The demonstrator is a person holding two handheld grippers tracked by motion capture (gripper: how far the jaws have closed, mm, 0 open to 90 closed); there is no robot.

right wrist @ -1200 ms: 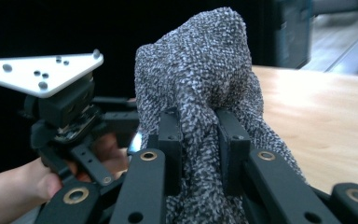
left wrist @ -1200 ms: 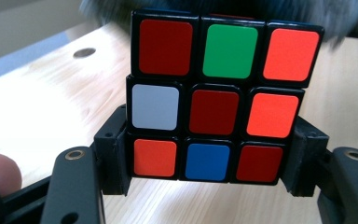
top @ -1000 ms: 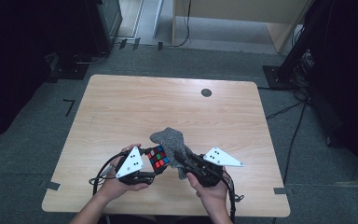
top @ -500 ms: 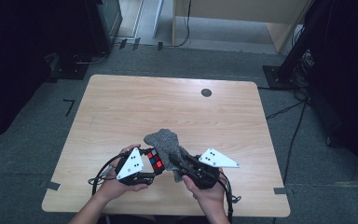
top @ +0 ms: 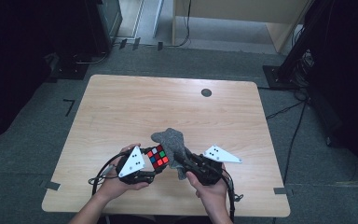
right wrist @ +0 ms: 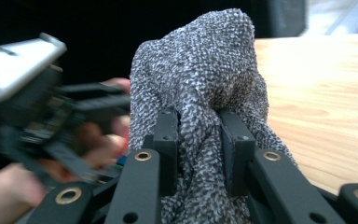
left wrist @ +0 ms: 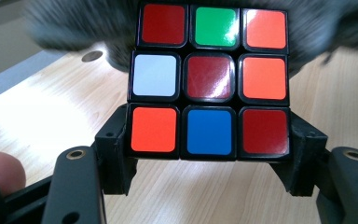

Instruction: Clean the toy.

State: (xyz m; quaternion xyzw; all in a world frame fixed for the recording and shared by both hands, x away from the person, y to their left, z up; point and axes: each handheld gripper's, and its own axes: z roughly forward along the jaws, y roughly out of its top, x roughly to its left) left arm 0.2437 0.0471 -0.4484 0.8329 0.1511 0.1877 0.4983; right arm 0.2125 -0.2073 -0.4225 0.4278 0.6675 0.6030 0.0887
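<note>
A scrambled Rubik's cube (top: 157,156) is held just above the near part of the table, my left gripper (top: 154,162) shut on its two sides. In the left gripper view the cube (left wrist: 212,79) shows red, green, orange, white and blue stickers, with the left gripper (left wrist: 209,158) clamped at its lower edge. My right gripper (top: 181,162) is shut on a bunched grey knitted cloth (top: 170,139). The cloth drapes against the cube's far right side. In the right gripper view the cloth (right wrist: 200,60) bulges up between the pads of the right gripper (right wrist: 199,140), and the left gripper (right wrist: 51,116) is blurred beside it.
The wooden table (top: 135,107) has a small dark round spot (top: 206,92) near its far right edge. Black stands and cables sit on the grey floor around it. A person's hands hold both grippers at the near edge.
The right gripper and cloth shifted a little left against the cube, then back right. The left gripper and the cube kept still.
</note>
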